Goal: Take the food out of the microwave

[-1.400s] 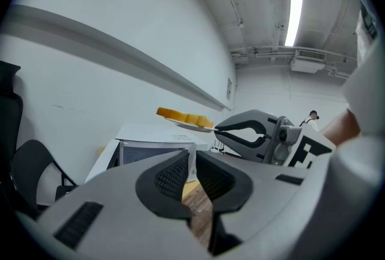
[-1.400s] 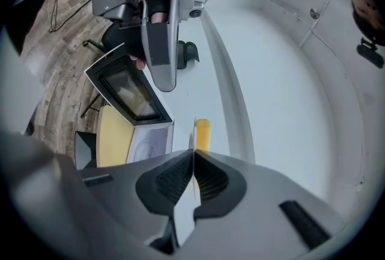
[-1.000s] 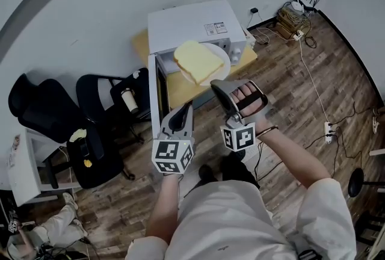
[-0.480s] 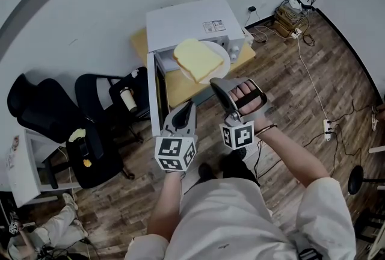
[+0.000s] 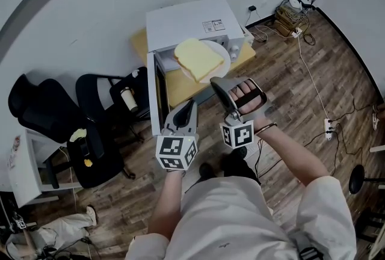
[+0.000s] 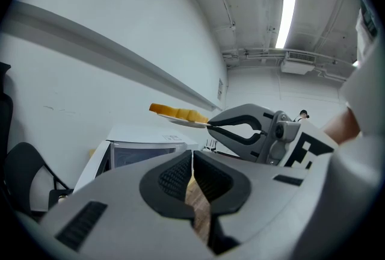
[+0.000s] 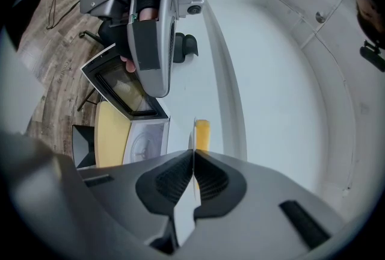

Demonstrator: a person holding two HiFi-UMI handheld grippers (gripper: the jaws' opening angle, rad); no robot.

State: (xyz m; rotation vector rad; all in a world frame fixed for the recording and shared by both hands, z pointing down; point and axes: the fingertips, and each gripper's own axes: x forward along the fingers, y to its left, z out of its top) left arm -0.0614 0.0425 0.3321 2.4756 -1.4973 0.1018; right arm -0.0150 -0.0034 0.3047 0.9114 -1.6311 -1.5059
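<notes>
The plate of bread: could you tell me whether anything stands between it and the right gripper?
Nothing visible does: the right gripper is shut directly on the rim of the plate, bread on top, outside the microwave.

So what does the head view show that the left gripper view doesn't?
Only the head view: the cables on the floor by the wall, and the full top face of the bread. Only the left gripper view: the ceiling light, and a straight look at the left gripper, its fingers pressed together with nothing between them. Both: the white microwave and the right gripper shut on the rim of the plate that carries the bread.
</notes>
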